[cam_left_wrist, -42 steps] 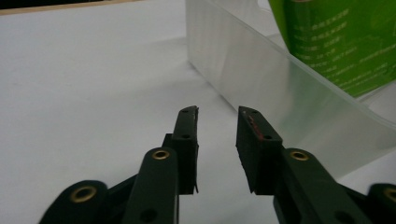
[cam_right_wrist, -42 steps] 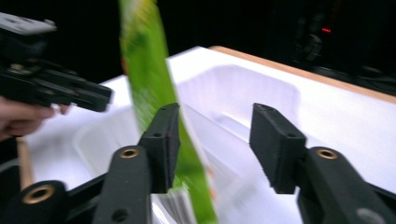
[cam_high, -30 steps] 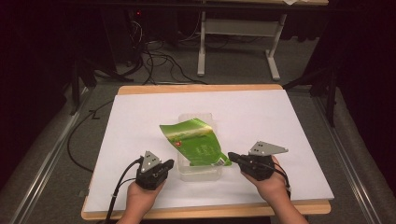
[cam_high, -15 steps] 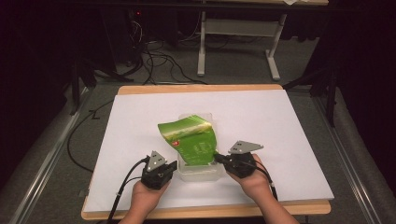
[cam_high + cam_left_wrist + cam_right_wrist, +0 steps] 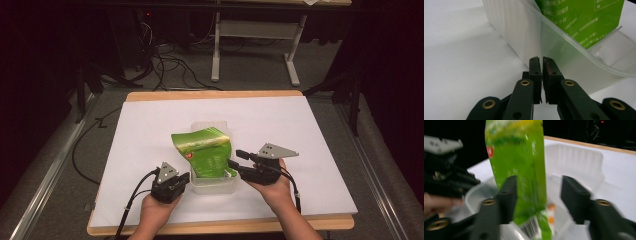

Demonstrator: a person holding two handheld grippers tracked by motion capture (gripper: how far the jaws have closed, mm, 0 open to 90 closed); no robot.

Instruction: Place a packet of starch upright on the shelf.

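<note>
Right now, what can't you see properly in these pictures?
- Right tool view: the green bag is smeared by motion, so its print can't be read.
- Left tool view: the bag's top is cut off by the picture's upper edge; the cloudy wall of the plastic box hides its bottom.
- High view: the box's inside is mostly covered by the bag, and the bag's label is too small to read.

Bag (image 5: 207, 152) (in tub (image 5: 214, 186)) between open tongs (image 5: 237, 159)

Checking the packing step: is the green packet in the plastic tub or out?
In: the green packet stands with its lower end inside the plastic tub, top sticking above the rim.
</note>
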